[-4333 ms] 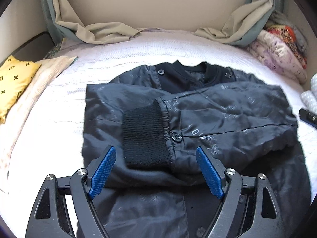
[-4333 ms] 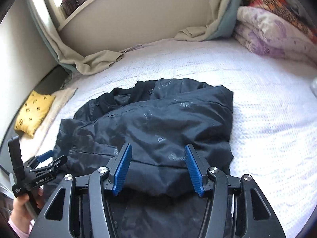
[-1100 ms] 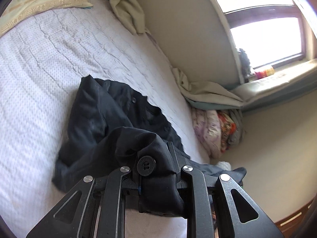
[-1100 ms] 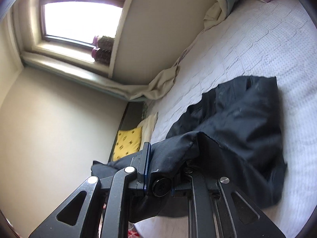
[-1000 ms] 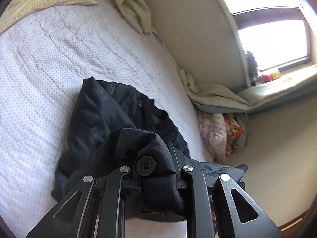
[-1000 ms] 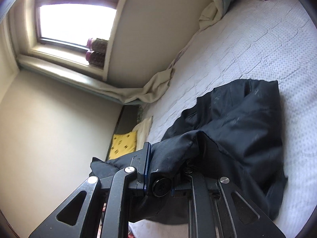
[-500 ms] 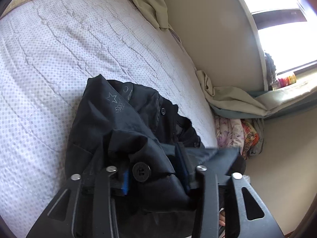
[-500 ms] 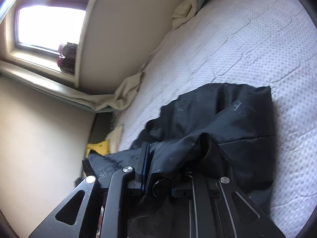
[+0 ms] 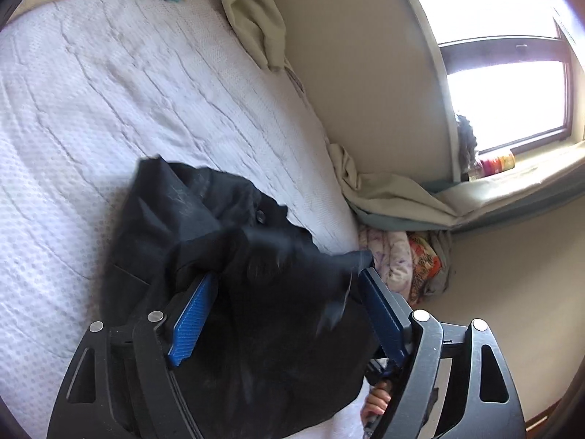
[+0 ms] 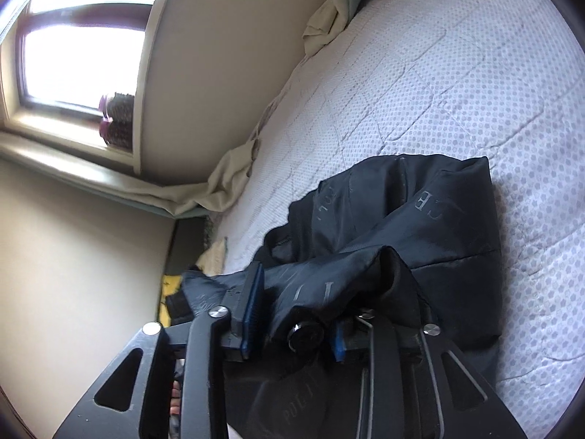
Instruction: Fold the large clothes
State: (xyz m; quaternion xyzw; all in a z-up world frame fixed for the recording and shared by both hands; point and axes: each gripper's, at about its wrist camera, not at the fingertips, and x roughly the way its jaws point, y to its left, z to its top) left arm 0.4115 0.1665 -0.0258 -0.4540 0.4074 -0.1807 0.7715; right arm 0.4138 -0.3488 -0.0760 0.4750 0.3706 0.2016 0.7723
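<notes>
The jacket [image 9: 204, 226] is a dark, padded garment with a smooth, faintly shiny shell, printed letters on its panels and round dark buttons; it lies bunched on the bed [image 9: 91, 109], its near edge lifted off the quilted, dotted white cover. By its look it is light for its bulk, soft and limp, so any part not held will sag and slide, and the slick cloth will probably slip over itself when one layer is laid on another. The left gripper [image 9: 289, 292] stands wide, its blue ribbed pads [image 9: 192, 314] apart with loose cloth lying between them, so it clamps nothing. The right gripper [image 10: 292, 314] is narrow, pinching a thick gathered fold of the jacket [image 10: 402, 219] close to a button [image 10: 303, 333]; the fold rises in a ridge above the jaws. The best places to take hold seem to be the hem corners or a seam line, where the padding is stitched and several layers can be pinched together without sliding. Buttons are hard lumps and poor places to clamp. A beige sheet [image 9: 256, 18] is crumpled against the wall, and folded patterned bedding [image 9: 398, 259] is stacked at the far end of the bed.
</notes>
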